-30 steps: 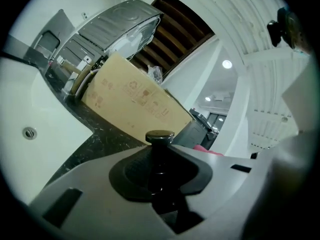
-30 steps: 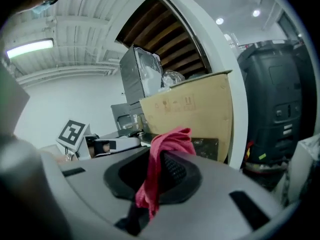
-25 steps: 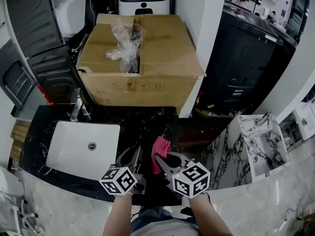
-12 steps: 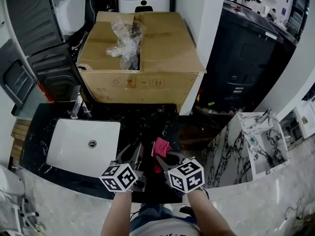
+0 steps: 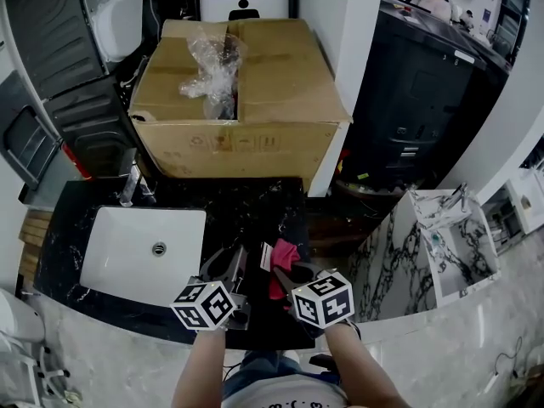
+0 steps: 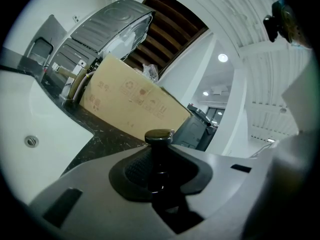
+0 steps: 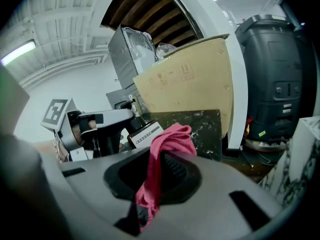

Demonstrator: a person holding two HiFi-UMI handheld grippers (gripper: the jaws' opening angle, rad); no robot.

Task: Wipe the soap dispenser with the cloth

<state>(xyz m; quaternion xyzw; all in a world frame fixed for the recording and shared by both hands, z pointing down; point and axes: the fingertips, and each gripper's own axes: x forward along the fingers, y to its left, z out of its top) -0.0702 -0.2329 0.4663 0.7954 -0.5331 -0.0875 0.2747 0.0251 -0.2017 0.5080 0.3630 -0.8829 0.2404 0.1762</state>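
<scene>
My left gripper point(image 5: 231, 267) is shut on a dark soap dispenser point(image 5: 264, 257) with a white label, held above the black counter. In the left gripper view its pump cap point(image 6: 159, 135) rises between the jaws of the left gripper point(image 6: 160, 171). My right gripper point(image 5: 286, 275) is shut on a pink cloth point(image 5: 284, 262) just right of the bottle. In the right gripper view the cloth point(image 7: 167, 143) hangs from the right gripper point(image 7: 155, 180). Beyond it are the dispenser point(image 7: 144, 134) and the left gripper point(image 7: 100, 128). Whether cloth and bottle touch I cannot tell.
A white sink point(image 5: 127, 257) with a faucet point(image 5: 131, 185) is set in the black marble counter point(image 5: 263, 206) at the left. A big cardboard box point(image 5: 242, 117) with crumpled plastic wrap point(image 5: 212, 70) stands behind. A marble-patterned cabinet point(image 5: 408, 262) is at the right.
The right gripper with the cloth has sunk a little and edged toward the dispenser, whose white label now shows beside the cloth. The left gripper has stayed put.
</scene>
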